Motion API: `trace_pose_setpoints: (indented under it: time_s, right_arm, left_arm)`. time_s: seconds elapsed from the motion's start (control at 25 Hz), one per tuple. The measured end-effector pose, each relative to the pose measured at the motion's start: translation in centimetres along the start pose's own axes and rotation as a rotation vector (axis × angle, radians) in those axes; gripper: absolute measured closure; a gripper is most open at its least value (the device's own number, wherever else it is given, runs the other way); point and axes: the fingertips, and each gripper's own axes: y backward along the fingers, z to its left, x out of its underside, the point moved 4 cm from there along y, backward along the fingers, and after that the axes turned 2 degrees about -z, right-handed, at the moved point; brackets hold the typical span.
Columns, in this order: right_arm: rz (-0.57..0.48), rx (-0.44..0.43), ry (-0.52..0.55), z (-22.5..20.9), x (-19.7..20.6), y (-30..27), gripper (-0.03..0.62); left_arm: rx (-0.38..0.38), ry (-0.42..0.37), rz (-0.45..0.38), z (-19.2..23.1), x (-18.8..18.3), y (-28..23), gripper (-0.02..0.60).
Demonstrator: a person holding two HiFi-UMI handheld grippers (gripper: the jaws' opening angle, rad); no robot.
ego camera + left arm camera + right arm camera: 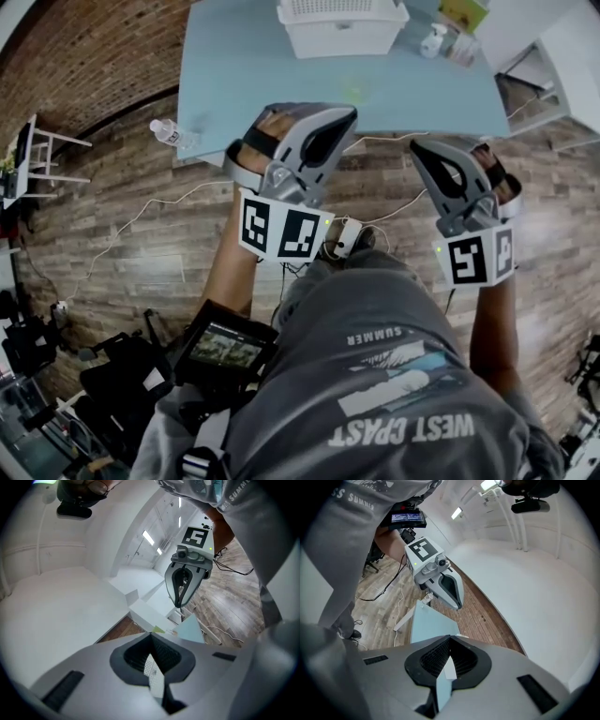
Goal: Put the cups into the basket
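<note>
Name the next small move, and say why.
Probably step closer and reach both grippers over the table: the left gripper and right gripper sit at its near edge, jaws together with nothing held, the basket stands at the far side, and no cups show.

The pale blue table (244,75) stands just ahead of both tools, bearing a white basket (342,28) at its far edge beyond the left gripper (337,117), and a small spray bottle (433,39) and a green box (464,13) beyond the right gripper (419,150).
</note>
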Motion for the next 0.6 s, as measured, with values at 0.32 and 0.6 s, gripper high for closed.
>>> trace_pose_setpoints:
  time_s: [0.32, 0.6]
  right_arm:
    - [-0.096, -0.030, 0.001, -3.2, 5.3, -0.2, 0.581]
    - [-0.136, -0.033, -0.024, -4.2, 7.7, -0.1, 0.582]
  left_arm:
    - [-0.033, -0.003, 0.080, 0.1, -0.6, -5.6, 0.580]
    - [-0.027, -0.013, 0.119, -0.3, -0.9, -7.9, 0.580]
